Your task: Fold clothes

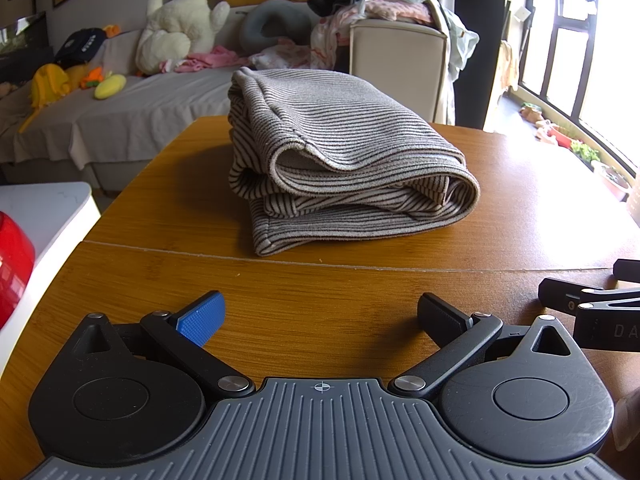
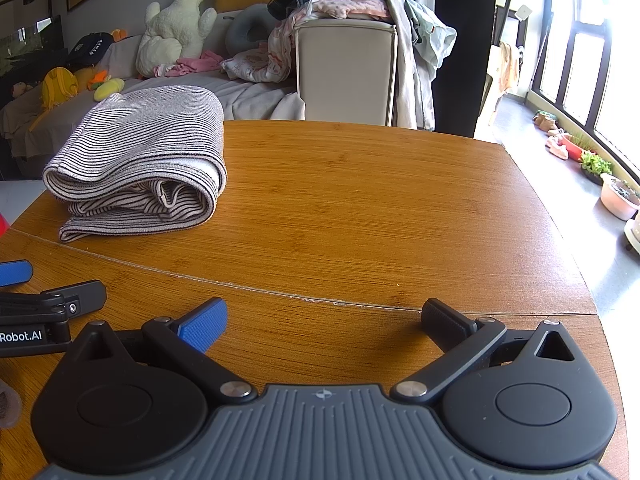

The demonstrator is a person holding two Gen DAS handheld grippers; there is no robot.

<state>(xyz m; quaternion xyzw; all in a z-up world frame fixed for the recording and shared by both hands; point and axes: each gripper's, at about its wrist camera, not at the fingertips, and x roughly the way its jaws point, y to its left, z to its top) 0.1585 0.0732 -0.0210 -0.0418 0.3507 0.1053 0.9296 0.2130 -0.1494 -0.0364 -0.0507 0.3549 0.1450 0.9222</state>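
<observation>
Folded grey-and-black striped knit garment (image 1: 340, 160), resting on round wooden worktop (image 1: 360, 292), centre of left wrist frame, left of right wrist frame. Left gripper (image 1: 320, 318), lower centre: jaws spread wide, holding nothing. Right gripper (image 2: 324, 322), lower centre: jaws spread wide, likewise empty, well apart from garment.

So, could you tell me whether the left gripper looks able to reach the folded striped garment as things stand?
Probably yes: the left gripper is open and the striped garment lies straight ahead, with only bare table between them.
</observation>
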